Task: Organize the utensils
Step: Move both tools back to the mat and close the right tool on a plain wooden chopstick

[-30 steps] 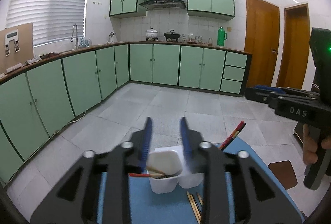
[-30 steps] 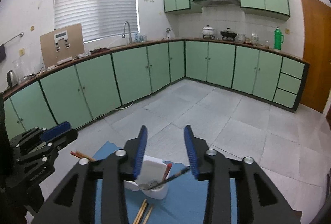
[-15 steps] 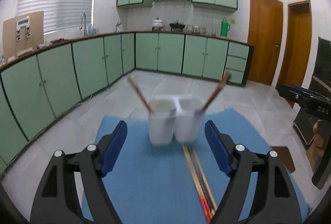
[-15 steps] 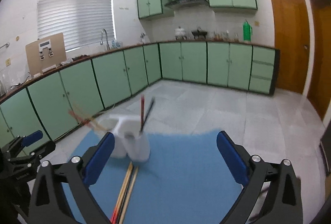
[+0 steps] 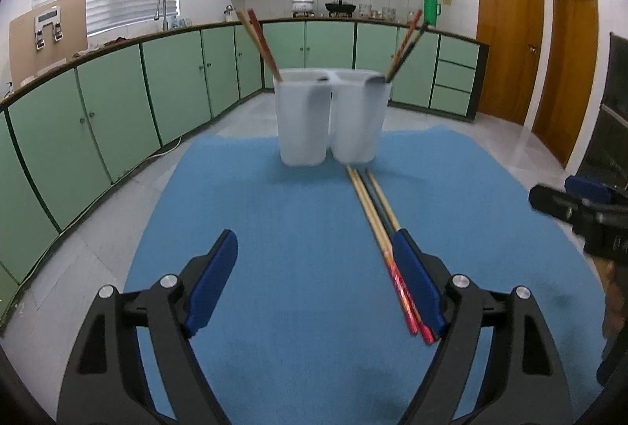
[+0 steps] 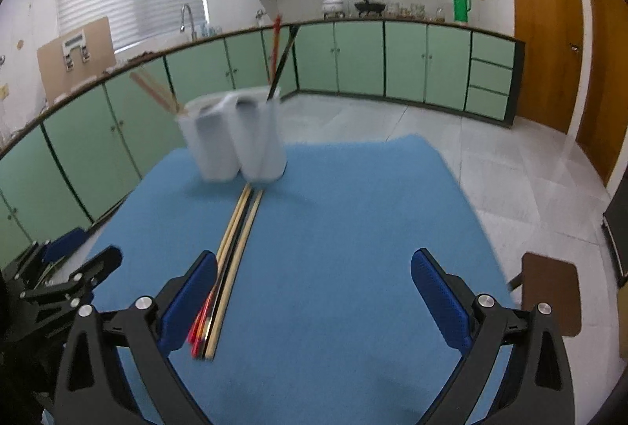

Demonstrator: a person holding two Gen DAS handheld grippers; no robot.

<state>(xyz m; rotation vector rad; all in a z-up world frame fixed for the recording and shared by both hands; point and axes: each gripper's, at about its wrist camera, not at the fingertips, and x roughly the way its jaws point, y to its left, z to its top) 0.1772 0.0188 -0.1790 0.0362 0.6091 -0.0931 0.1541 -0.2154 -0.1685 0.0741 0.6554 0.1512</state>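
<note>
A white two-cup utensil holder (image 5: 331, 119) stands upright at the far side of a blue mat (image 5: 298, 268); it also shows in the right wrist view (image 6: 235, 138). Its left cup holds wooden and red chopsticks (image 5: 259, 42), its right cup red and dark ones (image 5: 404, 48). Several loose chopsticks (image 5: 382, 232) lie side by side on the mat, running from the holder toward me, also visible in the right wrist view (image 6: 227, 260). My left gripper (image 5: 314, 283) is open and empty just above the mat, left of the loose chopsticks. My right gripper (image 6: 314, 299) is open and empty, right of them.
The mat covers a small table with floor tiles around it. Green kitchen cabinets (image 5: 117, 103) run along the left and back walls. A brown stool (image 6: 549, 291) stands to the right of the table. Wooden doors (image 5: 510, 44) are at the right.
Both grippers have opened wide and pulled back from the holder and down toward the mat. The holder now stands free with chopsticks in both cups.
</note>
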